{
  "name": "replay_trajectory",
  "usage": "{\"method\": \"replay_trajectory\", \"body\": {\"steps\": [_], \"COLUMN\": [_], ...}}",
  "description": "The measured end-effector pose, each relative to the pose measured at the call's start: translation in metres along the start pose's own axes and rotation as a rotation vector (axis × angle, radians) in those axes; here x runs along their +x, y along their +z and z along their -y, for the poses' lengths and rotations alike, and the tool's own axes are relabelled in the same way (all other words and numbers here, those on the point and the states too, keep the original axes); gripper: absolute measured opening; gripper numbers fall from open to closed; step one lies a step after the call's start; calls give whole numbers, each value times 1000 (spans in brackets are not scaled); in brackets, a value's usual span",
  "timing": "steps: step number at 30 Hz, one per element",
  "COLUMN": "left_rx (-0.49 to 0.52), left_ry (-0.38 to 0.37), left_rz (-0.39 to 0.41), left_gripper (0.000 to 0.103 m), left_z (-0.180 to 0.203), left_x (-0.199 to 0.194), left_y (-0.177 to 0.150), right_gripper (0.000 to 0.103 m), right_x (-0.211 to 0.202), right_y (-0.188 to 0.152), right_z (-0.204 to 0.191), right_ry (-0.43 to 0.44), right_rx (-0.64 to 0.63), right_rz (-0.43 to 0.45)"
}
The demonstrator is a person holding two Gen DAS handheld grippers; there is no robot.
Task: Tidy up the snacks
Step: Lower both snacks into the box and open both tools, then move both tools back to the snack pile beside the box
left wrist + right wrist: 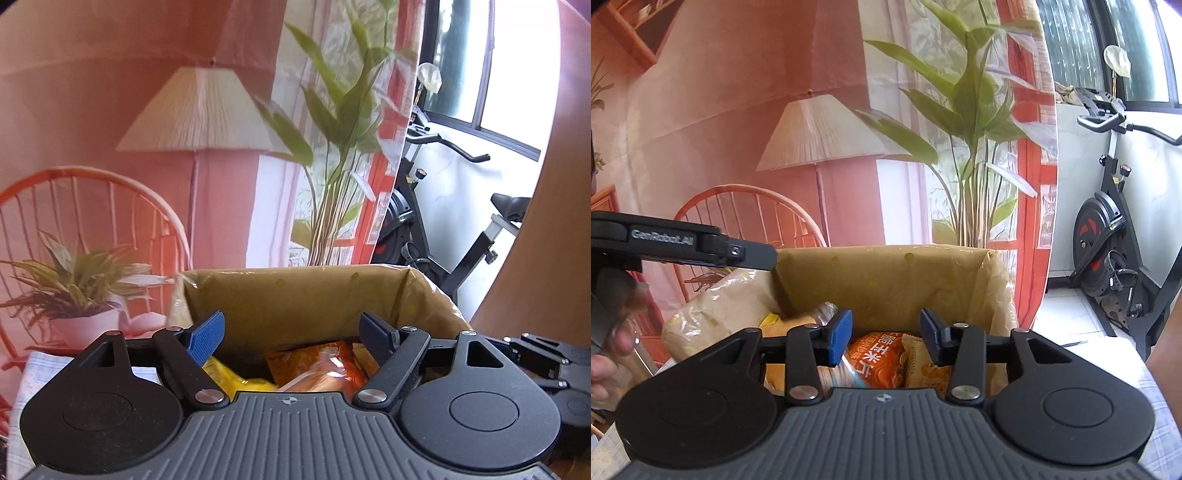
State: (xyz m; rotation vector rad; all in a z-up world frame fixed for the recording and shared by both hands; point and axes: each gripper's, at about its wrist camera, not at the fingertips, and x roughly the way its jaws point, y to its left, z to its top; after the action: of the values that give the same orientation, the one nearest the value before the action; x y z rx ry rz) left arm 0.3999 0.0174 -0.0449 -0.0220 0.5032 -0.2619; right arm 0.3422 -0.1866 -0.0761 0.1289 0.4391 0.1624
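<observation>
Both tools hang over one brown cardboard box lined with clear plastic film [295, 295], its far wall just ahead of their tips; the left gripper [293, 332] has its two blue-padded fingers [207, 334] spread wide with nothing between them; the right gripper [885, 338] is spread too, less widely, also gripping nothing. Below the left tool's tips lie two packets that I can count in the left view: one yellow snack packet [236, 380] toward its left finger and one orange crinkled snack packet [317, 365] near the middle. Under the right tool, one orange corn-chip packet with white lettering [875, 365] sits between the fingers, one tan biscuit packet [925, 365] touching its right side; one pale bulging plastic bag [716, 314] lies left of the box. One black exercise bike [1108, 236] stands well off to the right.
</observation>
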Motion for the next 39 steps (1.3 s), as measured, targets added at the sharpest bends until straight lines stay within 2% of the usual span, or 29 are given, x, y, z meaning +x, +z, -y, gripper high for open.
{"method": "replay_trajectory", "body": {"steps": [10,16,27,29,39], "left_rx": [40,46,-23,-19,4], "left_ry": [64,71,52,56,52], "left_rz": [22,24,43,46,26], "left_gripper": [82,82,82,82,83], "left_z": [-10,-18,-17,-16,-7], "left_x": [-61,-91,-120,-124,-135], "left_y": [-24,-50,-91,-98,-152], "right_gripper": [45,45,49,52,52], "right_x": [-43,-70,-97,-100,-114], "right_y": [-12,-29,-64,-72,-109], "right_z": [-8,-11,-11,-13,-8], "right_ry": [-16,-27,-35,-33,-36], "right_rx": [18,6,-15,-22,-2], "right_rz": [5,5,-25,-30,-44]}}
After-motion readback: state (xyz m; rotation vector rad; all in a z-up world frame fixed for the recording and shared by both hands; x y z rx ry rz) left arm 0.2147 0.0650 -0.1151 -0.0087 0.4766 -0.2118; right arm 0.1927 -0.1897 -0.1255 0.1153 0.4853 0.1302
